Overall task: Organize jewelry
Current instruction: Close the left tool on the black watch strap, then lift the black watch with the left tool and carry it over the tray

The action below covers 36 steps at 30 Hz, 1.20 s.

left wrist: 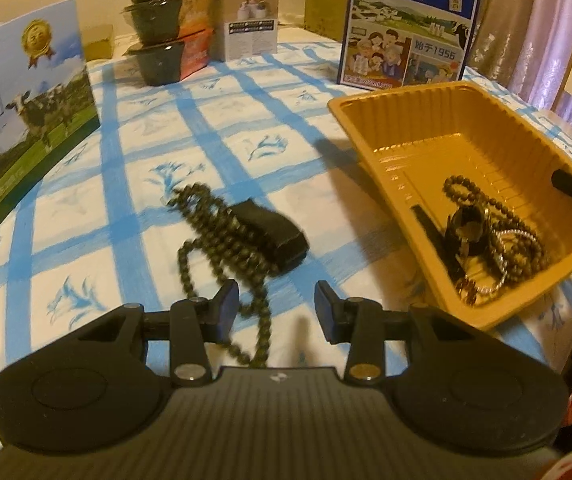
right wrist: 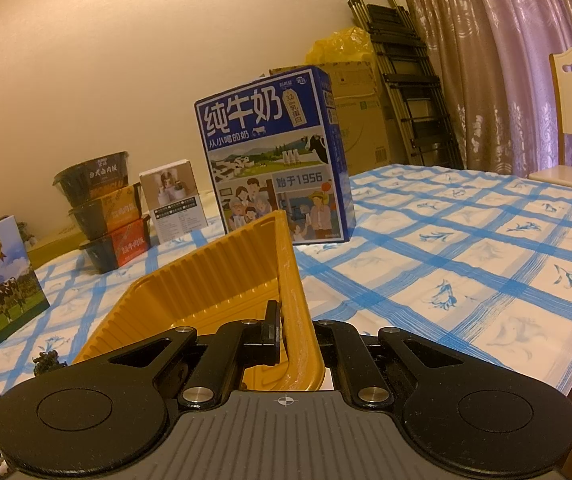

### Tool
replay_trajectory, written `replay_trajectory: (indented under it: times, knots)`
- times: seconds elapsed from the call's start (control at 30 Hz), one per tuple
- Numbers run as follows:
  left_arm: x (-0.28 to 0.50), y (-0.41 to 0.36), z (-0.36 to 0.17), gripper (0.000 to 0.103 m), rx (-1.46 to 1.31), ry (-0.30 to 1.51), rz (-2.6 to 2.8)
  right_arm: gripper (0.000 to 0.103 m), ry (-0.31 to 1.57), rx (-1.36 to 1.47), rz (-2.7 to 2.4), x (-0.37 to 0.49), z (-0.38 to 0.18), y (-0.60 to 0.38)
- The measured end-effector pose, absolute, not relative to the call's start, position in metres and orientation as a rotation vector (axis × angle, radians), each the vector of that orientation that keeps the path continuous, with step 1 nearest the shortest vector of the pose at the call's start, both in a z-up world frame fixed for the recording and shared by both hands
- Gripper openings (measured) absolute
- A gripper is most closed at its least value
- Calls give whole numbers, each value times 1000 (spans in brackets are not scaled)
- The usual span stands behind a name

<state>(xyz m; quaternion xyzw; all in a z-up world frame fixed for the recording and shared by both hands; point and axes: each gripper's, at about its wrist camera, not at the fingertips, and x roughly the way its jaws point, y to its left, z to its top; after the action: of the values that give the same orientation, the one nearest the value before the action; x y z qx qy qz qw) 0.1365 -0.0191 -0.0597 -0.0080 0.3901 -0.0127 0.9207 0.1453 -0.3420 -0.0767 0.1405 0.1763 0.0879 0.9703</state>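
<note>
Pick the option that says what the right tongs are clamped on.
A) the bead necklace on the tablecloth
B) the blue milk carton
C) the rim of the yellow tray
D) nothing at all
C: in the right wrist view the right tongs are shut on the side wall of the yellow tray, one finger inside it, the other outside.

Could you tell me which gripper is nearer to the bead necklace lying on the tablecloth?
Left. The left gripper hovers open right over the bead necklace; the right gripper is off beside it, clamped on the yellow tray's wall.
</note>
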Motion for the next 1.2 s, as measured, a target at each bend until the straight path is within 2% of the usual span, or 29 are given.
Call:
replay_trajectory:
  times: [0.73,0.8,0.97,1.03,1.2]
  knots:
    - [186,-41,-77,37,58,763,-2,7,358,282,176,146,-77,-341]
    - [184,-43,-77,31,77,752,-10,7,358,282,176,146,-77,-341]
    - [172,-44,-76,4,90,741,-81,7,358,281,176,146,-77,-341]
    - [164,-45,-75,0,94,735,-116,7,358,282,176,146,-77,-342]
    - [138,-46,-74,0,94,751,-171,7,358,281,176,146,-77,-341]
